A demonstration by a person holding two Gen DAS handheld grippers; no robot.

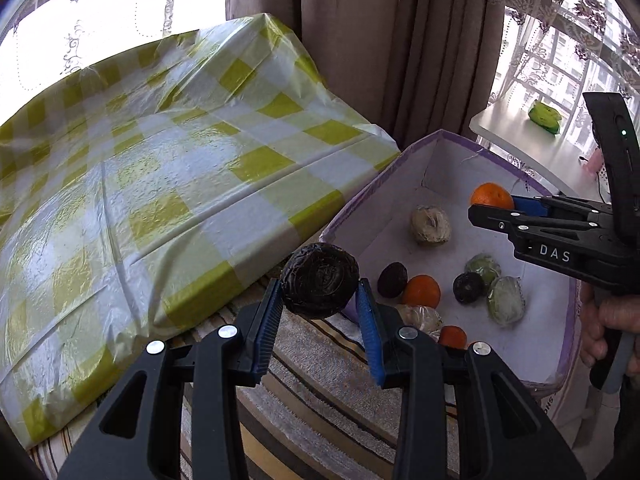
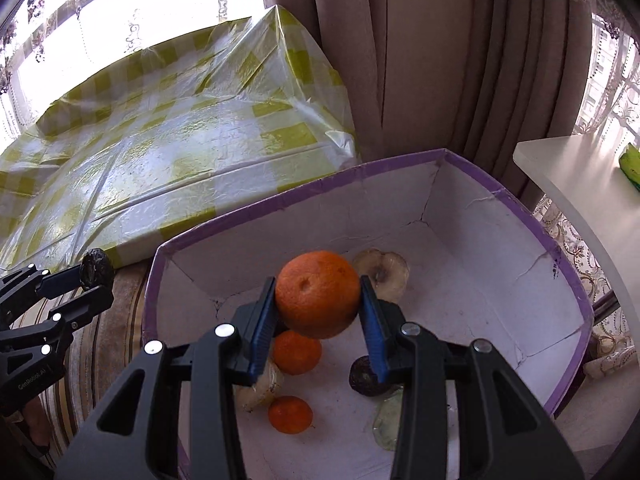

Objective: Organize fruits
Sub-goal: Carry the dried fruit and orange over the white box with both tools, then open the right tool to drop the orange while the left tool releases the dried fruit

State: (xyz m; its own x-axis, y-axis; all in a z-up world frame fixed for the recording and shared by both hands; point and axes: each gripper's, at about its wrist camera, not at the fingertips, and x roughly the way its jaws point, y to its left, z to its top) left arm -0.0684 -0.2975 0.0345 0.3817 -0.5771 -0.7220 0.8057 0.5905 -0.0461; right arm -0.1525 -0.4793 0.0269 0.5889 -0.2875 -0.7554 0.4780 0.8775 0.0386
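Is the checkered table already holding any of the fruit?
No, the checkered table is bare; loose fruit lies only in the purple-edged box.

box (image 2: 496,196) right of covered table (image 2: 168,152) | loose fruits (image 2: 297,351) in box

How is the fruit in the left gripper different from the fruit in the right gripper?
The left gripper holds a dark fruit with a wrinkled, shiny wrapped look; the right gripper holds a bright orange with bare, dimpled skin. The dark fruit hangs outside the purple-edged box, over the striped cloth; the orange hangs over the inside of the box. Both are round and are clamped between blue pads.
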